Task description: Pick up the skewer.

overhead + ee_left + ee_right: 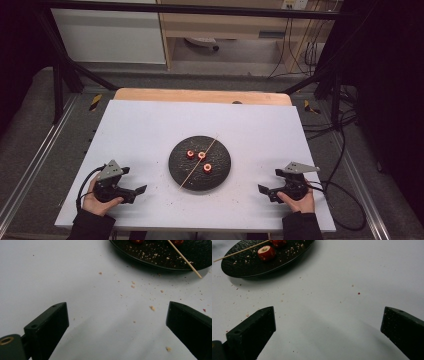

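Both sets of black jaws stand wide apart with nothing between them. The left gripper [142,189] rests low on the white table board [150,125] at the near left, jaws aimed toward the middle; the right gripper [261,189] mirrors it at the near right.

Between them, well apart from both, sits the round black textured plate [176,165], and on it three small red hollowed fruit pieces [201,155] in a loose cluster. A thin pale wooden skewer [189,176] lies slantwise across the plate, its near end poking over the rim toward the left gripper and its far end over the back rim.

The work looks like threading fruit onto that stick, and it hasn't begun. My read: the overhanging near tip is the easy place to pinch the skewer, since the jaws can close there without scraping the plate. The other gripper then takes a fruit piece lightly, because these look soft and could crush or roll.

Pale crumbs [151,307] are scattered across the board near the plate; no real obstacle. The black frame bars [60,85] stand well clear. The plate's raised rim is the one thing to mind on the way in.
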`<state>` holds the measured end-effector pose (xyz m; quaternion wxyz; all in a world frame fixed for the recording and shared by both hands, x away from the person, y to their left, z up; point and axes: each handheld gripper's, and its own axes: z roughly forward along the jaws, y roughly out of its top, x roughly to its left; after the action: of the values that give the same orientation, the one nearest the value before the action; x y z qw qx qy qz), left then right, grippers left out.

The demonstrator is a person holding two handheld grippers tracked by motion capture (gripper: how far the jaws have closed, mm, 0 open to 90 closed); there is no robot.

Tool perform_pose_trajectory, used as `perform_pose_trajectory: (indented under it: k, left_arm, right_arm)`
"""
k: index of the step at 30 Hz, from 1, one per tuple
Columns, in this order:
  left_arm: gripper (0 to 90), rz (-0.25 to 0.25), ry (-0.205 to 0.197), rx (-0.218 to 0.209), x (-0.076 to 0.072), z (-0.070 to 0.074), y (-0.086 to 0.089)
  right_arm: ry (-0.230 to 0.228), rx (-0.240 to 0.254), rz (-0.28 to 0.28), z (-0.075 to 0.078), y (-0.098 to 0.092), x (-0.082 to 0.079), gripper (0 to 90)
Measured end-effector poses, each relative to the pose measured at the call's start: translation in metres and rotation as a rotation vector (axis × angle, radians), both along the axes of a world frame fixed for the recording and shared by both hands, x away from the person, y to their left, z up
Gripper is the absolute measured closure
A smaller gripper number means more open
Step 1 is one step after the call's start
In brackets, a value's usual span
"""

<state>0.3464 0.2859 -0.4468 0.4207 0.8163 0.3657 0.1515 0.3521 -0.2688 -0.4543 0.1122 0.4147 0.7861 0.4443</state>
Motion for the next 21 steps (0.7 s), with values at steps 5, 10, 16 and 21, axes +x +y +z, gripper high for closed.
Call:
perform_pose_trajectory:
  k: [5,10,16,21]
  left_arm:
    - [4.2,0.004,-0.002,0.003,-0.001,0.002,-0.002]
    - [4.2,0.004,0.003,-0.002,-0.001,0.004,-0.005]
    - [4.2,0.002,-0.007,-0.001,-0.002,0.008,-0.011]
    - [4.1,0.000,-0.001,0.000,-0.001,0.009,-0.017]
  right_arm:
    - [0.002,-0.002,0.000,0.000,0.000,0.000,0.6]
    - [0.004,-0.005,0.002,-0.001,0.001,0.000,0.6]
    - [0.003,-0.004,0.003,0.000,0.000,0.000,0.5]
    - [0.002,-0.008,0.007,0.000,0.000,0.000,0.5]
